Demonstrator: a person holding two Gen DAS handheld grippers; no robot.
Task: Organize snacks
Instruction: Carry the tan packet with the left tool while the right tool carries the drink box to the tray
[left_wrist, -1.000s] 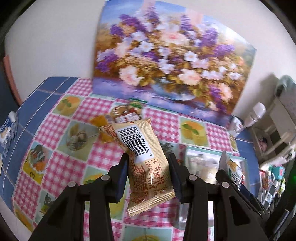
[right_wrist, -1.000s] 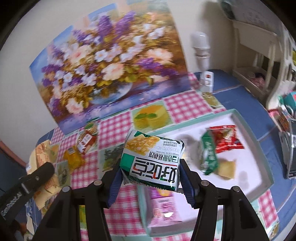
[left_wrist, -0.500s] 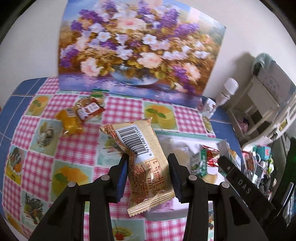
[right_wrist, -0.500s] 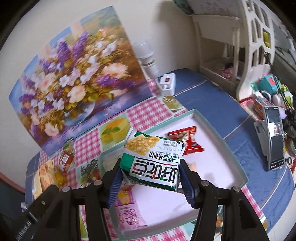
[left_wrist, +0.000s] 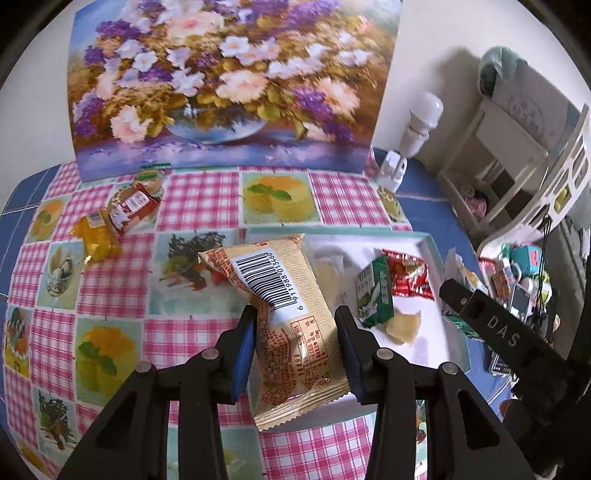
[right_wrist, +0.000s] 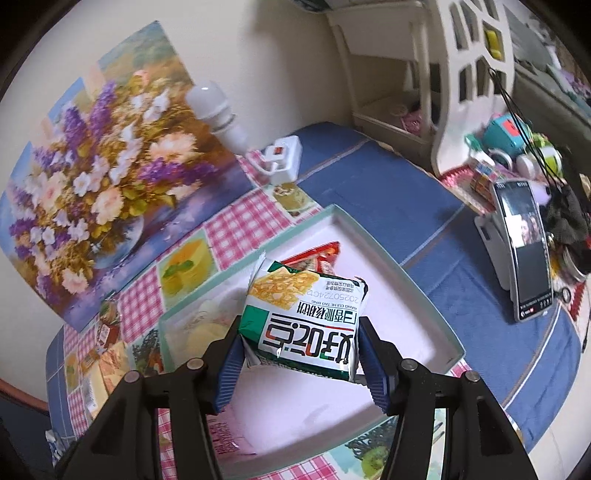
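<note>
Claws (left_wrist: 295, 350) (right_wrist: 301, 354) with packets over tray rim (right_wrist: 402, 271), white floor mostly bare

Bare white tray floor (right_wrist: 388, 295) right of red packet (right_wrist: 317, 254).

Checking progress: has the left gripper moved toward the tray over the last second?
Yes. The left gripper swung right, from the checkered cloth to the tray.

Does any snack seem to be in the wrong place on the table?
Yes. Three snacks, a yellow packet, a red-label packet and a green-topped one, lie on the checked tablecloth near the flower picture, outside the white tray where the other snacks lie. Nothing looks spilled or torn.
</note>
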